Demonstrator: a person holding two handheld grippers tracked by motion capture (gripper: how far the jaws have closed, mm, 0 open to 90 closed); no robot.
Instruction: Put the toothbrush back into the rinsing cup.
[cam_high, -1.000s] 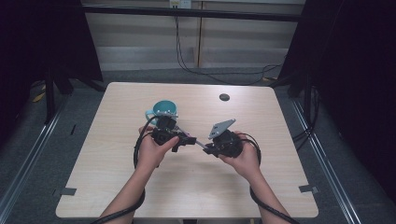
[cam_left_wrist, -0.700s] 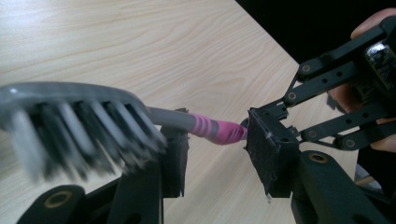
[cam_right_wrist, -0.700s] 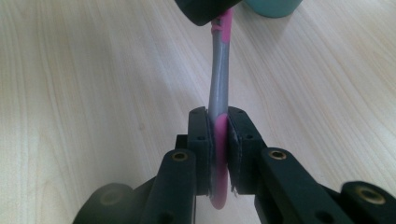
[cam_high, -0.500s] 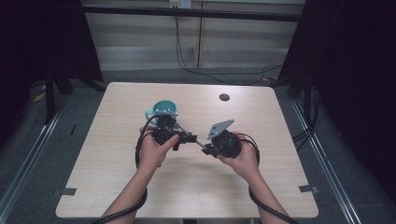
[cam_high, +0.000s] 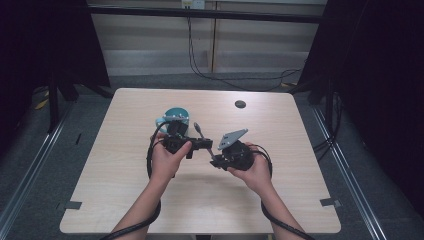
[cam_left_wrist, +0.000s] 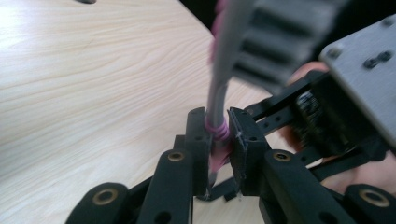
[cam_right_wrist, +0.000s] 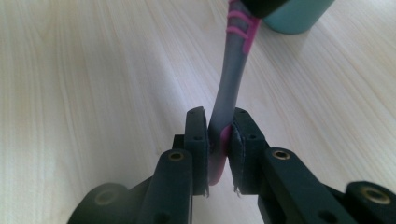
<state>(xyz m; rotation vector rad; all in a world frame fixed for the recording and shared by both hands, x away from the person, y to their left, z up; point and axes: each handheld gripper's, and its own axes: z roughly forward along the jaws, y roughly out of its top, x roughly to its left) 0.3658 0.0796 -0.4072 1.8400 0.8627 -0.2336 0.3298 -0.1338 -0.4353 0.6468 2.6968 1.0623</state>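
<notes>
Toothbrush (cam_right_wrist: 232, 74) held between two hand-held grippers above the bench (cam_high: 125, 200).
Left hand-held gripper (cam_left_wrist: 217, 135) has just closed onto the handle; right hand-held gripper (cam_right_wrist: 218, 140) also clamps it, readying a handover.

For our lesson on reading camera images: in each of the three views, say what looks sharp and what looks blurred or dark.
High view: table evenly lit, surroundings dark. Left gripper view: left tool sharp on the toothbrush, whose upper part blurs. Right gripper view: right tool sharp, teal cup soft.
</notes>
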